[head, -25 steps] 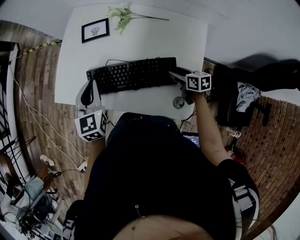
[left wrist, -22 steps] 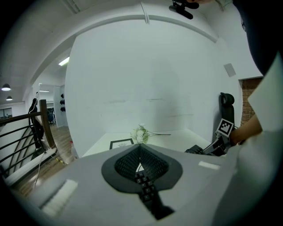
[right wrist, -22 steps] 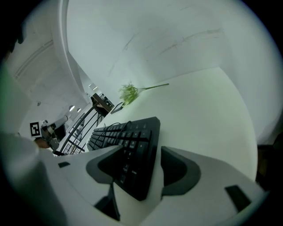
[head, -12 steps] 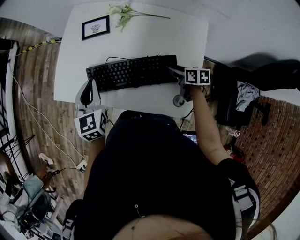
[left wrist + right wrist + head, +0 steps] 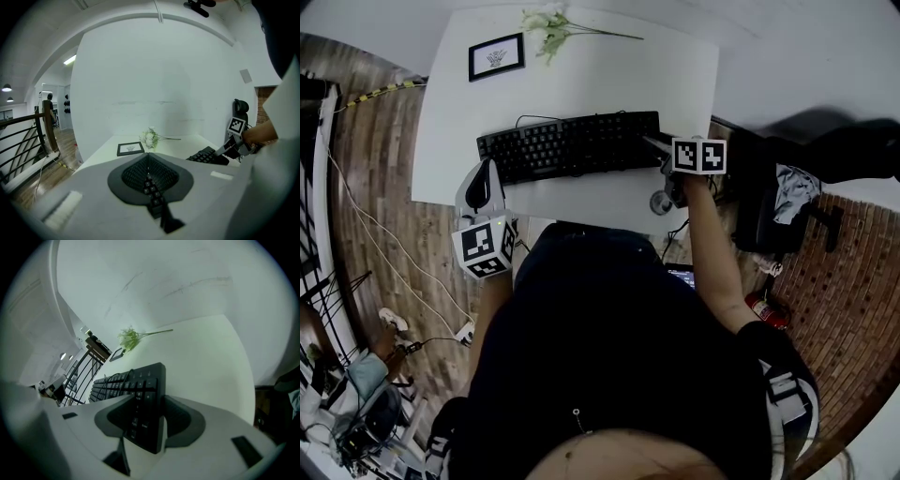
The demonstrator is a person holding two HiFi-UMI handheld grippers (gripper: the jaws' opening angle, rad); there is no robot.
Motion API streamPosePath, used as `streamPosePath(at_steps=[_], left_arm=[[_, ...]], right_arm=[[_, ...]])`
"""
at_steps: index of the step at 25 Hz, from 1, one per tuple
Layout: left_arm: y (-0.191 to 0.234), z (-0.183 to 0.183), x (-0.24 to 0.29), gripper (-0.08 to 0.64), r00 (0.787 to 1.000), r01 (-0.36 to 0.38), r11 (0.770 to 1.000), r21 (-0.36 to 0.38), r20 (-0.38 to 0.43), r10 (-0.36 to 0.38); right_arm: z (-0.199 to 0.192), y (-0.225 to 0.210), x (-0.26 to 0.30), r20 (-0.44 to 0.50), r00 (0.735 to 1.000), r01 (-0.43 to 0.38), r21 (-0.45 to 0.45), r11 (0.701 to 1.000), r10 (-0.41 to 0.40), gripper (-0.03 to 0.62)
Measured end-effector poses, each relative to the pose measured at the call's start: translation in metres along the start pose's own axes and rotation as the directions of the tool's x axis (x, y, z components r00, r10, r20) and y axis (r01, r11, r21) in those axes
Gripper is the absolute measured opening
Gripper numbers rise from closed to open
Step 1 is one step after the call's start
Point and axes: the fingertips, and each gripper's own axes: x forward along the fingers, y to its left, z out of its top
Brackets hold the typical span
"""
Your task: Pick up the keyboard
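Note:
A black keyboard (image 5: 567, 145) lies flat across the middle of the white table (image 5: 609, 84). My right gripper (image 5: 652, 143) is at the keyboard's right end. In the right gripper view, that end of the keyboard (image 5: 143, 390) sits between the jaws of the right gripper (image 5: 150, 416). The jaws have just been closing around it, with one pad near its edge and the other over the keys. My left gripper (image 5: 480, 173) hovers at the table's front edge below the keyboard's left end, shut and empty. In the left gripper view, the tips of the left gripper (image 5: 149, 161) meet, and the keyboard (image 5: 206, 155) shows at the right.
A framed picture (image 5: 496, 57) and a sprig of white flowers (image 5: 548, 25) lie at the table's far side. A small round object (image 5: 659, 202) sits by the front right corner. A black chair (image 5: 769, 206) stands to the right, and cables trail on the wooden floor (image 5: 375, 234).
The right gripper has rolled a little at the keyboard's right end, so its marker cube shows two faces. The keyboard and the left gripper have stayed put.

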Motion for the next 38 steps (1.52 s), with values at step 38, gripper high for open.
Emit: streamPosePath(at_steps=[38], left_arm=[[0.049, -0.151, 0.072, 0.268, 0.815, 0.076, 0.822, -0.564, -0.44, -0.377]], right_arm=[[0.017, 0.015, -0.018, 0.029, 0.998, 0.059, -0.061, 0.996, -0.058, 0.201]])
